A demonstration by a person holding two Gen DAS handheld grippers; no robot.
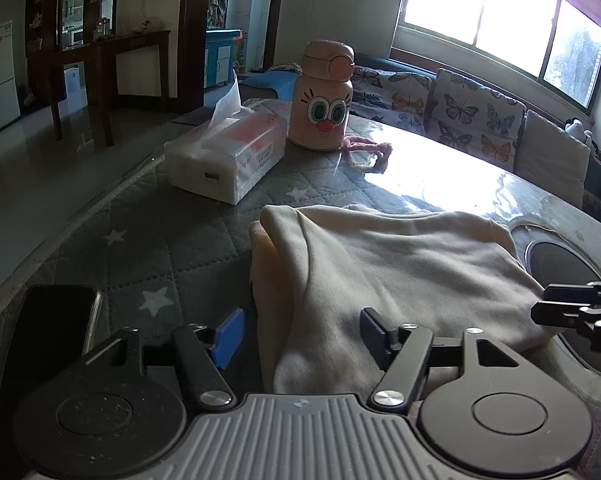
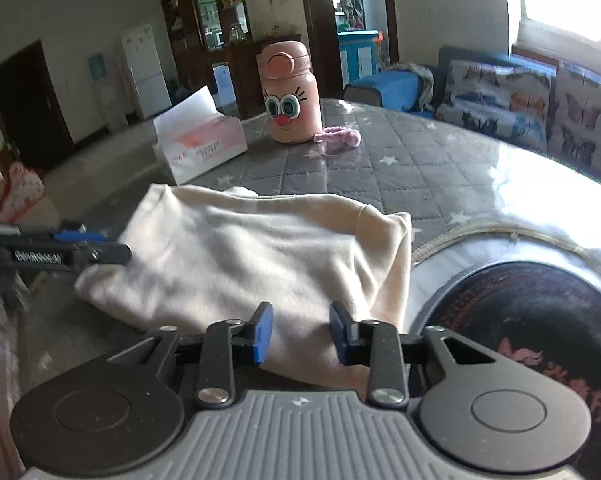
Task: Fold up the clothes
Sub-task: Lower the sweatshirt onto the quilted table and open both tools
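A cream garment (image 1: 400, 276) lies folded on the grey quilted table cover (image 1: 172, 248); it also shows in the right wrist view (image 2: 252, 256). My left gripper (image 1: 302, 336) is open, its blue pads astride the garment's near left edge. My right gripper (image 2: 300, 334) is open over the garment's near right edge. The right gripper's tips show at the right of the left wrist view (image 1: 572, 312). The left gripper shows at the left of the right wrist view (image 2: 60, 250).
A tissue pack (image 1: 224, 156), a pink cartoon bottle (image 1: 322, 96) and a pink hair tie (image 1: 366, 148) stand at the table's far side. A black phone (image 1: 48, 332) lies near left. A round dark mat (image 2: 532, 320) lies right of the garment. A sofa (image 1: 480, 120) lies behind.
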